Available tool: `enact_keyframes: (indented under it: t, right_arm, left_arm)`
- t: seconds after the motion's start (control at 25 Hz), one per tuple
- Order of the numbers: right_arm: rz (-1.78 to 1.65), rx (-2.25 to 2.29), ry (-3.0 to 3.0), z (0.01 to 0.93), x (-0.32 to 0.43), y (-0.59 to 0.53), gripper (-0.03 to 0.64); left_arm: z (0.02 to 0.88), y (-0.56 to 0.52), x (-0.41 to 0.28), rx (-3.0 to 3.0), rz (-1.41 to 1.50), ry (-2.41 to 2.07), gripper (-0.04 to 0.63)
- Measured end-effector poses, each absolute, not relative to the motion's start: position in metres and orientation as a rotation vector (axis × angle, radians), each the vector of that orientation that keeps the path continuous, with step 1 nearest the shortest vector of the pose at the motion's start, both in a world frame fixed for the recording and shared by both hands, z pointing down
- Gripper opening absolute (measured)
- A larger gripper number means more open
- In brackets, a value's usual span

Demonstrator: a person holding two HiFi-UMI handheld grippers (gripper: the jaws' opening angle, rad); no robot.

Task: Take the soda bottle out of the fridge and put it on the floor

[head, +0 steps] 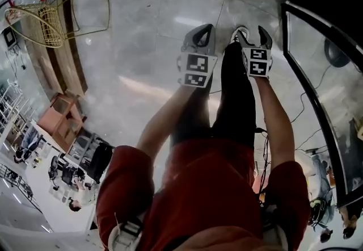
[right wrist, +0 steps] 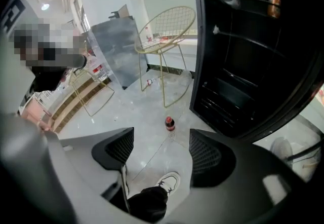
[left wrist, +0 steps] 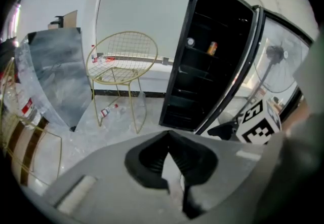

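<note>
- Soda bottle (right wrist: 170, 123): stood upright on the floor (right wrist: 147, 116), just in front of the open fridge (right wrist: 243, 66) and well apart from both grippers. In the right gripper view it sat in the middle of the frame; in the head view it showed as a red cap at the top centre.
- Right gripper (right wrist: 162, 139): jaws spread wide with nothing between them. Only the floor, the far-off bottle and the person's shoe (right wrist: 169, 182) showed in the gap.
- Left gripper (left wrist: 169, 137): jaws drawn together at the tips and empty.
- Progress: judged complete or all but complete. The bottle was out of the fridge, rested on the floor and was held by nothing.
- Remaining: nothing that the task names. The fridge door (head: 317, 91), at the right edge of the head view, was open.
- Fridge contents: a can (left wrist: 212, 48) stood on an upper shelf, right of centre in the left gripper view. The lower shelves looked dark and bare.
- Bottle markings: red cap, dark contents and a red label band. The writing was too small to read, so no brand could be confirmed.
- Can markings: orange and yellow print, not legible.
- Marker cubes (head: 197, 70): black-and-white square patterns only, no words.
- Other items: a gold wire chair (left wrist: 124, 61) at the left, with small red-labelled bottles lying under it, print unreadable.
</note>
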State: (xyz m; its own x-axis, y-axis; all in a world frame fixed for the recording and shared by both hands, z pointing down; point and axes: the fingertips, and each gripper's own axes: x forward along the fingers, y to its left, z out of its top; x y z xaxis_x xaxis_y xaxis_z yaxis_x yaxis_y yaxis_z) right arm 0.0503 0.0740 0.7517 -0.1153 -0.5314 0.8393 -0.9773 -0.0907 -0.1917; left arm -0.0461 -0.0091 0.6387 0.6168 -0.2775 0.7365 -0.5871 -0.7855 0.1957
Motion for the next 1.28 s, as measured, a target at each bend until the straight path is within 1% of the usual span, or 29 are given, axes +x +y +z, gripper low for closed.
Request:
enact_keyframes:
  t: [0.24, 0.6, 0.88, 1.04, 1.28]
  right_arm:
    - [1.131, 1.784, -1.697, 0.618, 0.044, 0.07, 0.328]
    - [1.069, 1.948, -1.732, 0.436, 0.06, 0.054, 0.327]
    - [1.122, 2.183, -1.75, 0.331, 0.082, 0.046, 0.328]
    - [1.004, 2.243, -1.762, 0.278, 0.088, 0.037, 0.328]
    - [0.89, 2.244, -1.792, 0.236, 0.093, 0.025, 0.328]
  left_arm:
    - [0.524, -0.007, -0.059, 2.477, 0.96, -0.683, 0.0]
    - [0.394, -0.027, -0.083, 2.493, 0.895, -0.759, 0.0]
    - [0.314, -0.048, -0.082, 2.581, 0.756, -0.774, 0.0]
    - [0.268, -0.065, -0.091, 2.621, 0.663, -0.826, 0.0]
    - [0.222, -0.073, -0.083, 2.775, 0.689, -0.796, 0.0]
